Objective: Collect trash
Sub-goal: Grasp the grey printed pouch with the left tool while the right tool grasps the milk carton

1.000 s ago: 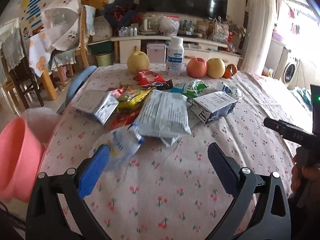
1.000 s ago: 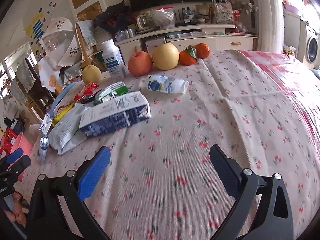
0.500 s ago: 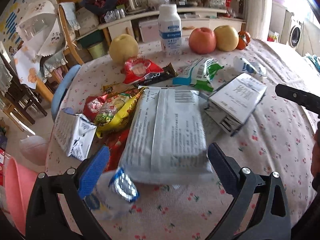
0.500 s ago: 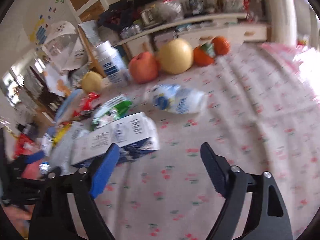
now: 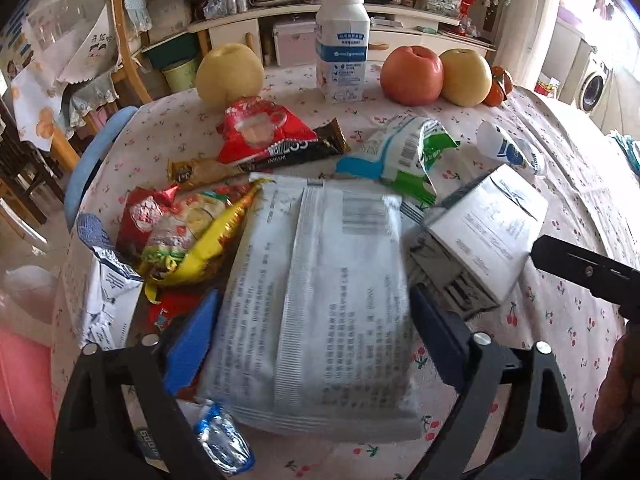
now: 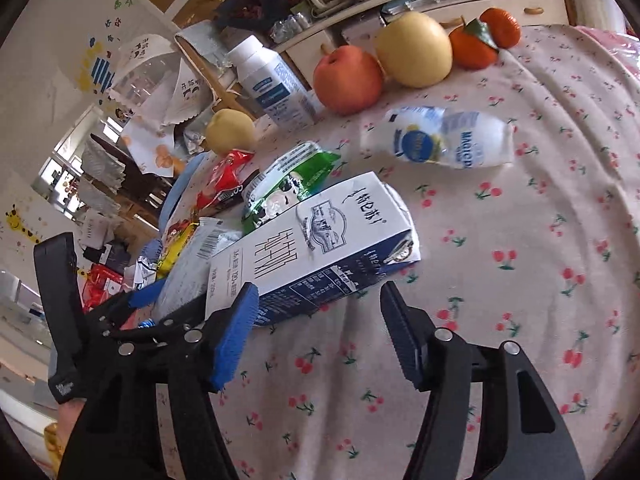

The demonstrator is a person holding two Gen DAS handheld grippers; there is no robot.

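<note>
A pile of trash lies on the cherry-print tablecloth [image 5: 560, 320]. My left gripper [image 5: 314, 340] straddles a large white printed bag [image 5: 320, 280]; its jaws are closing, one pad at each long edge, and the bag looks unsqueezed. A crushed clear bottle [image 5: 224, 440] lies under the left finger. My right gripper [image 6: 320, 320] is at the near end of a white-and-blue milk carton [image 6: 320, 248] lying on its side. Its jaws are closing, the carton's edge between the tips, not pinched. The carton [image 5: 480, 240] also shows in the left wrist view.
Around the bag lie a yellow-red snack wrapper [image 5: 188, 232], a red sachet [image 5: 260, 128], a green-white wrapper [image 5: 400, 152], a crumpled white pack [image 5: 104, 296] and a squashed white bottle [image 6: 440, 140]. Fruit [image 5: 412, 76] and an upright white bottle [image 5: 342, 40] stand behind. A pink bin [image 5: 24, 380] sits left.
My left gripper moved forward and down over the white bag, which now lies between its fingers. My right gripper swung toward the milk carton and its jaws narrowed.
</note>
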